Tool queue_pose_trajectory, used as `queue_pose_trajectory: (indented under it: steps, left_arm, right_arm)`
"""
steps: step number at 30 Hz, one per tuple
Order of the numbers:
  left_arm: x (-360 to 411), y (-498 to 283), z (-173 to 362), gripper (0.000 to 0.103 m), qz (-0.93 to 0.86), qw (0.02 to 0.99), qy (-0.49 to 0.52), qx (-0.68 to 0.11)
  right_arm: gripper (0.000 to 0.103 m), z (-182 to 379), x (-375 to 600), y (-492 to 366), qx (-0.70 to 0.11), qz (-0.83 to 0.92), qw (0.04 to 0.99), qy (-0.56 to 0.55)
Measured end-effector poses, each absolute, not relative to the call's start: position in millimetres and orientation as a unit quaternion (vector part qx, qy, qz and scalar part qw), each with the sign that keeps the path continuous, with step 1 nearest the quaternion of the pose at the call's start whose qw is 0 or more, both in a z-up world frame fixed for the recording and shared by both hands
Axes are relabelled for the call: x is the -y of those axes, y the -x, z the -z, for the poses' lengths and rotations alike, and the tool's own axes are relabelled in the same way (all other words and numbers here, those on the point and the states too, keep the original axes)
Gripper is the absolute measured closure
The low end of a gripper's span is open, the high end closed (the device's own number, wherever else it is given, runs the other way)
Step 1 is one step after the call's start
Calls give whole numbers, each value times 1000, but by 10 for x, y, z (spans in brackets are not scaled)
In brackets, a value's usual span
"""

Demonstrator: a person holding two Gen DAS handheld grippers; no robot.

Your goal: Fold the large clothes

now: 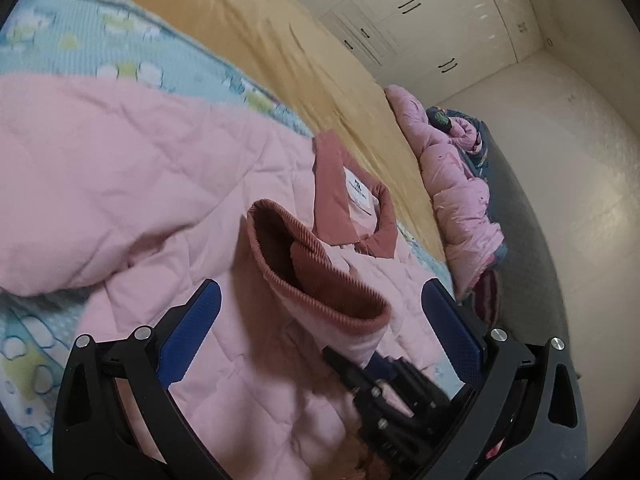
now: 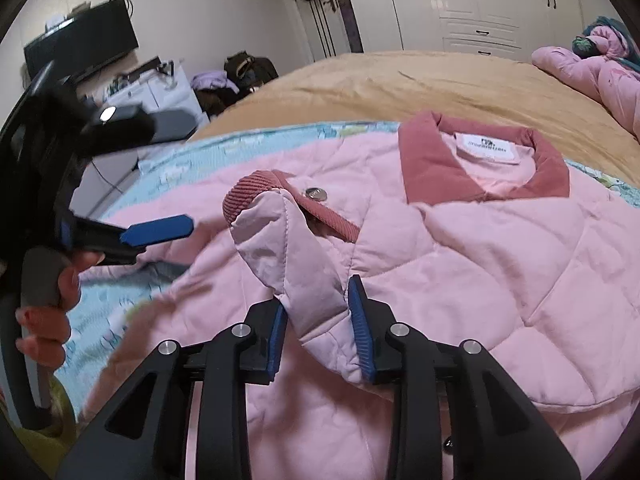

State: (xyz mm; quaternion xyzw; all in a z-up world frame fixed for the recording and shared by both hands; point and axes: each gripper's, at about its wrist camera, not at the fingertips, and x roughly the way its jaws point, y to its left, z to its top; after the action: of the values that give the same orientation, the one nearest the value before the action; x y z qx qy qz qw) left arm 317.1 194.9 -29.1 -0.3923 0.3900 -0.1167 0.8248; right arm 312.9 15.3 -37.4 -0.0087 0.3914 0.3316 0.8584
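A pink quilted jacket (image 2: 500,264) lies flat on a bed, its rose collar (image 2: 480,164) and white label facing up. One sleeve is lifted over the jacket front, and its ribbed rose cuff (image 2: 248,196) hangs open. My right gripper (image 2: 318,296) is shut on that sleeve just below the cuff, with puffy fabric filling the gap between its blue pads. In the left wrist view the cuff (image 1: 320,268) stands between the wide-apart blue pads of my left gripper (image 1: 320,288), which is open and touches nothing. My right gripper (image 1: 360,360) shows under the cuff there.
Under the jacket lie a pale blue patterned blanket (image 1: 80,40) and a tan sheet (image 2: 400,84). A bunched pink quilt (image 2: 592,68) sits at the bed's far right. White wardrobes (image 2: 460,0) stand behind, a desk with a dark monitor (image 2: 80,44) at left. A hand (image 2: 44,320) grips the left tool.
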Motion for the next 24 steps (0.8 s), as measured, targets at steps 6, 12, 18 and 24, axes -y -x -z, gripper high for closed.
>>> queue_pose_trajectory:
  steps: [6, 12, 18, 24]
  left_arm:
    - [-1891, -3252, 423, 9, 135, 814, 399, -401]
    - [-1712, -3306, 523, 9, 158, 809, 383, -417]
    - [-1515, -3301, 555, 50, 137, 836, 317, -427]
    - [-1345, -3266, 570, 96, 109, 867, 224, -430]
  right_arm:
    - [35, 425, -217, -3017, -412, -352, 840, 5]
    - [22, 247, 2, -2829, -407, -368, 836, -24]
    - [22, 65, 589, -2731, -391, -343, 854, -33]
    - [29, -16, 1330, -2863, -381, -263, 886, -30]
